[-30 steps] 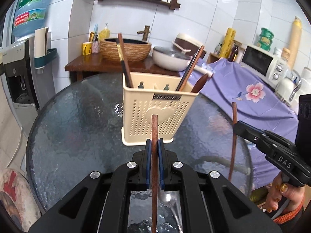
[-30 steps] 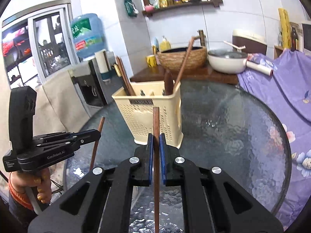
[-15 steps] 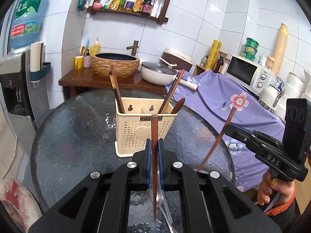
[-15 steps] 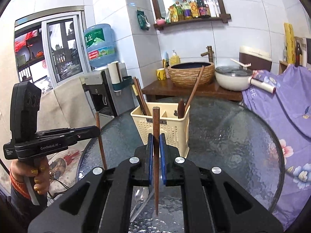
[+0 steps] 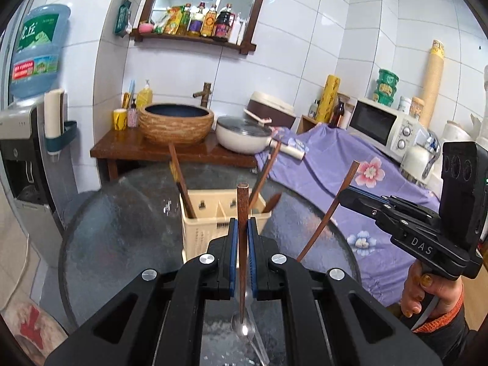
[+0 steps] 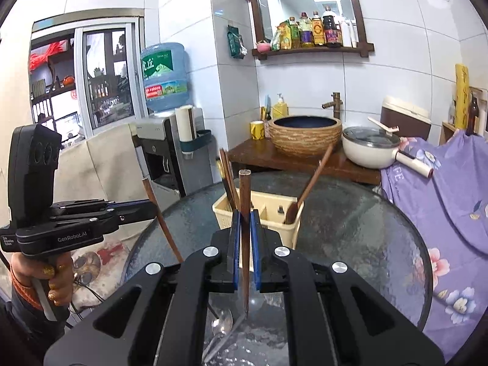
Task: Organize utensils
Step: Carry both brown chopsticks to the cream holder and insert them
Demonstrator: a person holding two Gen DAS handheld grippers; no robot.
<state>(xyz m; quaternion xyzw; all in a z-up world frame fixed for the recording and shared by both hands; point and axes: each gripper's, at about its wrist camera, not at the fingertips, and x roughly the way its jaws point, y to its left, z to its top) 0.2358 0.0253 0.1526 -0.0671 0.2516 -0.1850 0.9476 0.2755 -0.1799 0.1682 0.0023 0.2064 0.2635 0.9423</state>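
Partway — holder [image 5: 213, 222] mid-frame already has several sticks, both grippers [image 5: 243, 228] [image 6: 245, 228] clenched on a chopstick [image 5: 242, 244] [image 6: 245, 244] each, spoon [image 5: 244, 326] left on table [image 5: 122, 228].

Both my cams ride right on the grippers, fisheye, looking forward and a bit down along the fingers. Left wrist view has the cream utensil holder [image 5: 222, 213] dead centre, close, with the other gripper at the right edge. Right wrist view sees the same utensil holder [image 6: 259, 210] centre, sink wall behind, glass table [image 6: 366, 228] below; they overlap there.
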